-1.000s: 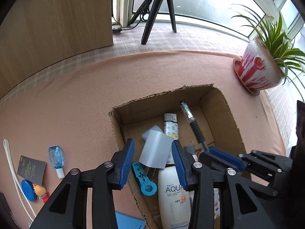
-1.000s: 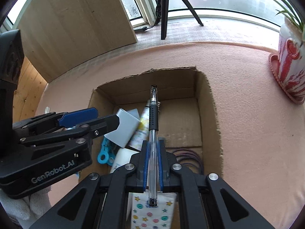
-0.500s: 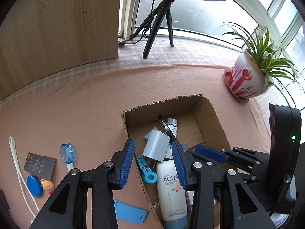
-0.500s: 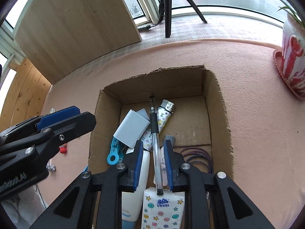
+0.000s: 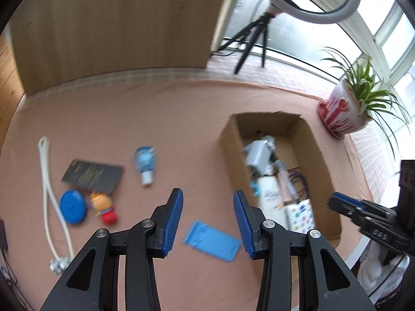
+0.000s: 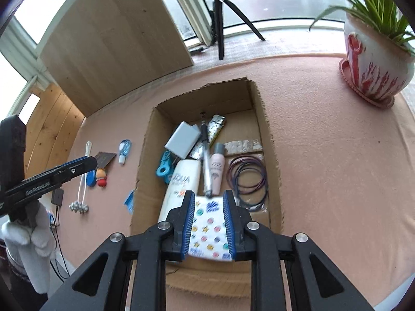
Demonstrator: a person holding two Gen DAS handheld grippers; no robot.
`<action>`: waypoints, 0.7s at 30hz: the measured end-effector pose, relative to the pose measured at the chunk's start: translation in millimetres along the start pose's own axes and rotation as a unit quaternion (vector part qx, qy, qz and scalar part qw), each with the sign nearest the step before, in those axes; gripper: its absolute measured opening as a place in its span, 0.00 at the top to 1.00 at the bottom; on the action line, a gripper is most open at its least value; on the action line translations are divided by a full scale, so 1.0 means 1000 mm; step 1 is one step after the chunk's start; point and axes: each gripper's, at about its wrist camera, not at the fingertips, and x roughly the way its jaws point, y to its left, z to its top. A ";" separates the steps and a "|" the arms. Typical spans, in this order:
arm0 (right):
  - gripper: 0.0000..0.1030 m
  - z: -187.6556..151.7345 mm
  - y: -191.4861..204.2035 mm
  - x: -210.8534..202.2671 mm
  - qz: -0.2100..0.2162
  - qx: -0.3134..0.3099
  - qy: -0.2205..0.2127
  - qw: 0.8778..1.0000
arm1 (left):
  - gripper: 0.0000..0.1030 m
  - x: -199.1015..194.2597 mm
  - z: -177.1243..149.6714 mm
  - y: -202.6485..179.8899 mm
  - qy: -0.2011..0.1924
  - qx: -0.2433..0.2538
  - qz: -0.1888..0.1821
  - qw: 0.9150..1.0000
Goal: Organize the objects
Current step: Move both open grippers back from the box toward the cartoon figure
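Left gripper: I see its jaws spread wide and empty, above the pink cloth, over a flat blue card.
Right gripper: jaws spread, nothing between the pads; it hangs above the near end of the cardboard box, over a tissue pack with coloured dots.
Pen: it lies free inside the box, along its length, between the white sunscreen tube and a small pink bottle.
Other things in box: grey charger, teal clip, purple hair bands.
Things on cloth at left: small blue bottle, dark card, blue disc, little figure, white cord.
Person: I see a white glove holding the left gripper.
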 end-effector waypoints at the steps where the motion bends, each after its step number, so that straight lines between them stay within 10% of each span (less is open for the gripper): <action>1: 0.80 -0.005 0.008 -0.002 0.003 -0.010 -0.004 1.000 | 0.58 -0.003 -0.006 0.010 0.001 -0.008 0.004 1.000; 12: 0.74 -0.029 0.089 -0.006 0.015 -0.081 -0.075 0.994 | 0.58 -0.028 -0.053 0.094 0.008 -0.056 0.026 0.998; 21: 0.74 -0.030 0.124 0.016 0.038 -0.059 -0.033 0.997 | 0.58 -0.016 -0.018 0.128 0.009 -0.066 0.031 0.997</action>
